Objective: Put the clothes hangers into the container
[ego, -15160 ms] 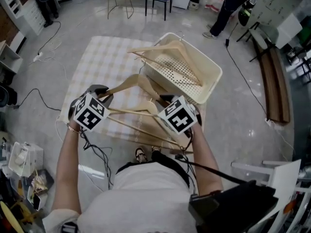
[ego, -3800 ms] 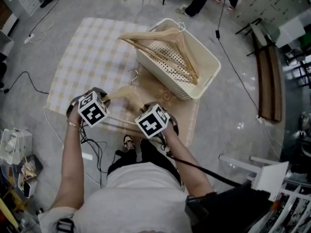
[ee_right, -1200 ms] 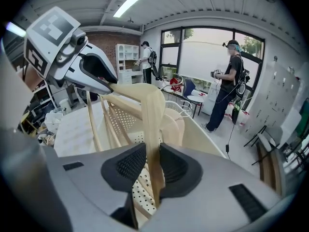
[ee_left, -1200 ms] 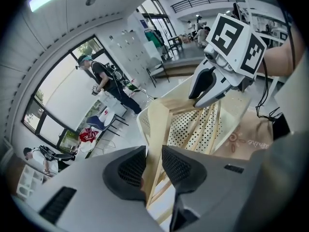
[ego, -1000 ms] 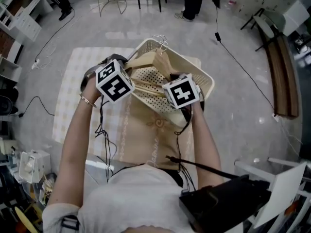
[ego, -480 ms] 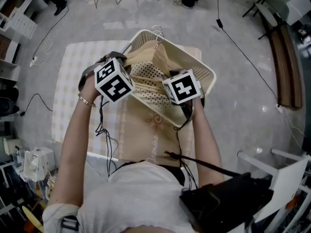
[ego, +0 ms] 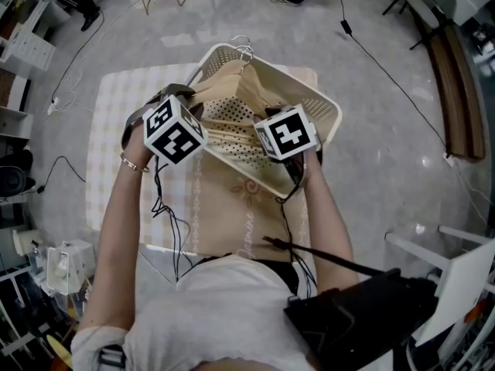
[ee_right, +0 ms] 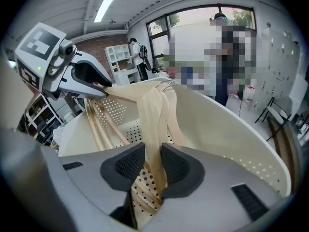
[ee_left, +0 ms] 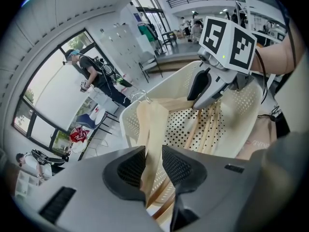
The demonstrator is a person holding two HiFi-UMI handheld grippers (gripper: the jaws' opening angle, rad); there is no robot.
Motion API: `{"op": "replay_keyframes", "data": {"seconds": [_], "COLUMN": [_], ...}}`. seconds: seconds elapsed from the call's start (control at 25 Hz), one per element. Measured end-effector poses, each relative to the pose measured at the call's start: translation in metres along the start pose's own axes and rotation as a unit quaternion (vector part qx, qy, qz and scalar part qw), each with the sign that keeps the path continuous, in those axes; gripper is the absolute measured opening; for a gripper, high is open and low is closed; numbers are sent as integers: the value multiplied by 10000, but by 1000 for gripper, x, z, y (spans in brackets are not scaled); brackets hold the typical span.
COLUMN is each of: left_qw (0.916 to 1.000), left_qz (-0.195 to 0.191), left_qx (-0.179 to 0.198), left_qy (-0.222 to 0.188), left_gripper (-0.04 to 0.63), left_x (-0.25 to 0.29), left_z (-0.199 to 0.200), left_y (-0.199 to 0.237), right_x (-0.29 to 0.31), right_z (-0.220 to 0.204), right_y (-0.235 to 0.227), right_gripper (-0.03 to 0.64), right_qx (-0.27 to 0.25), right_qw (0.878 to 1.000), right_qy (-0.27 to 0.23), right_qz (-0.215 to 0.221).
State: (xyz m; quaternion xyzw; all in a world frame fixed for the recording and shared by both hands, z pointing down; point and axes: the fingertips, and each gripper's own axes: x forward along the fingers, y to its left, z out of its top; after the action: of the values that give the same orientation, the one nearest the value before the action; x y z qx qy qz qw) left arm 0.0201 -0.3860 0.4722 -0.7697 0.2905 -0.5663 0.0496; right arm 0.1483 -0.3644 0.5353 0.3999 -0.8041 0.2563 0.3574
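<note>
Left gripper (ee_left: 153, 162) and right gripper (ee_right: 152, 164) each pinch an arm of the wooden hanger (ee_left: 153, 120), jaws just now easing apart, low inside the container (ego: 313, 97) over other hangers (ee_left: 208, 129): the release seems in hand, so next spread wide and lift clear.

No text, label, brand or number can be read anywhere.

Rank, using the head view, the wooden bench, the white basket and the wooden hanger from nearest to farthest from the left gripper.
1. wooden hanger: held between the jaws of the left gripper.
2. white basket: just below and ahead of that gripper.
3. wooden bench: far off at the right edge, across the floor.
</note>
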Motion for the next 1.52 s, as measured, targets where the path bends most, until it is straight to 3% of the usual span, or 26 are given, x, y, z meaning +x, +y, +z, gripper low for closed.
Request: {"op": "replay_keyframes", "data": {"seconds": [0.4,0.56,0.72,1.0,1.16,1.36,1.52], "left_qw": [9984,9940,9829,9492,9181,8880,8755], "left_qz": [84,146,125,218,154,223,268], "left_qx": [-413,-744,-1155,-1839,-2440,-2917,-3108], "left_qy": [-373,-790,-1428,-2545,-3120,-3546,-3691], "left_gripper": [138,137,137,103,83,16,12], "left_x": [2,-19,-41,-86,-109,-132,-153], "left_z": [4,10,25,39,32,8,-12], "left_y": [5,4,-11,-42,-68,-95,-115], "right_x": [-10,-29,-57,-97,-109,-124,-136], "right_z": [4,9,23,38,26,4,-18], "right_y": [-15,-15,-13,25,52,86,111], "right_gripper": [147,146,140,59,44,34,29], "right_qx": [55,189,453,600,579,465,698], "right_qw": [9995,9974,9897,9760,9750,9743,9697], "right_qy": [-298,-631,-1256,-1939,-1979,-1951,-2034], "right_qz": [-115,-303,-525,-789,-823,-1026,-1160]}}
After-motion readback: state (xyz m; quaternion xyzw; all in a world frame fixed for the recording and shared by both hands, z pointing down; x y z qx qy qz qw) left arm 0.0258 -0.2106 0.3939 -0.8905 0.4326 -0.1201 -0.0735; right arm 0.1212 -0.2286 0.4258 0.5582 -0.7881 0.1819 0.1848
